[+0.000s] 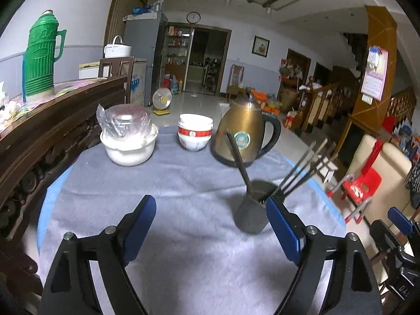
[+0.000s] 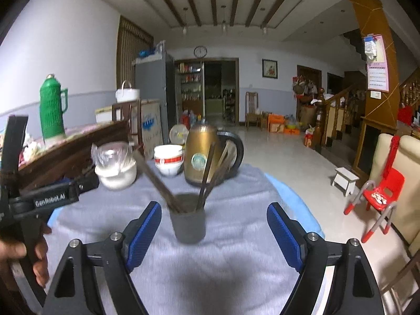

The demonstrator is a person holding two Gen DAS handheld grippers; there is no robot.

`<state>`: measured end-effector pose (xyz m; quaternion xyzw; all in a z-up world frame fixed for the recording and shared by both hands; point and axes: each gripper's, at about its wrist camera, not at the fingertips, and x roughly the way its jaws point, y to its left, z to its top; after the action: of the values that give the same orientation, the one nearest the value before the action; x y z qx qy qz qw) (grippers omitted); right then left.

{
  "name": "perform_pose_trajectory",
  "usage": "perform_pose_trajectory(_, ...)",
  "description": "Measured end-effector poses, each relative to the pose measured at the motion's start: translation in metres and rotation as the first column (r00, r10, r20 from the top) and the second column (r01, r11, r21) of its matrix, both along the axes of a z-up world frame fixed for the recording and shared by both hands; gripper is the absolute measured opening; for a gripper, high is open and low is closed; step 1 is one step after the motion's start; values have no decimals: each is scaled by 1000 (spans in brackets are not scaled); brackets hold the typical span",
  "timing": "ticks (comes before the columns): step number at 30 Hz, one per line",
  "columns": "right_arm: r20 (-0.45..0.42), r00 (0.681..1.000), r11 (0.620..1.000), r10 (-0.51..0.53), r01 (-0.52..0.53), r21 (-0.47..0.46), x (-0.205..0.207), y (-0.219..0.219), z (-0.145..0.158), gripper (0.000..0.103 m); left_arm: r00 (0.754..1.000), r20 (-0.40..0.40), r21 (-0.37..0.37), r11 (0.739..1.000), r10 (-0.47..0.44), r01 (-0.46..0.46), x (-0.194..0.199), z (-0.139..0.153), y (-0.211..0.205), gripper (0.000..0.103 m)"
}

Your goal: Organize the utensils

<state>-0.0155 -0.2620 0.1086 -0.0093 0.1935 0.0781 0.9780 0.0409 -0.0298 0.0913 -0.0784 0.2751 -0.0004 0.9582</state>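
Note:
A dark grey holder cup (image 1: 250,210) stands on the grey cloth (image 1: 170,189) with several chopsticks (image 1: 302,170) leaning out of it. My left gripper (image 1: 210,204) is open and empty, its right finger (image 1: 282,225) close beside the cup. In the right wrist view the cup (image 2: 187,223) stands between and just beyond my open, empty right gripper (image 2: 214,210), with chopsticks (image 2: 207,173) fanned out of it. The left gripper's body (image 2: 52,197) shows at the left, held by a hand.
A gold kettle (image 1: 244,134), stacked red-banded bowls (image 1: 194,131) and a white bowl with a plastic bag (image 1: 128,136) stand at the back of the cloth. A dark wooden sideboard (image 1: 52,126) with a green thermos (image 1: 42,55) is on the left. A red chair (image 2: 380,197) stands right.

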Motion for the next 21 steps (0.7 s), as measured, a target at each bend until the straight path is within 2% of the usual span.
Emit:
perform_pose_trajectory(7, -22, 1000, 1000, 4, -4, -10, -11, 5, -5, 89, 997, -76, 58, 998, -1, 6, -7, -8, -4, 88)
perform_pose_trajectory(11, -14, 1000, 1000, 9, -9, -11, -14, 8, 0, 89, 998, -70, 68, 998, 9, -5, -13, -7, -2, 90)
perform_pose_trajectory(17, 10, 1000, 1000, 2, -2, -6, -17, 6, 12, 89, 999, -46, 78, 997, 26, -22, -18, -1, -3, 101)
perform_pose_trajectory(21, 19, 1000, 1000, -8, 8, -8, -15, 5, 19, 95, 999, -21, 79, 997, 27, -26, -19, 3, -4, 102)
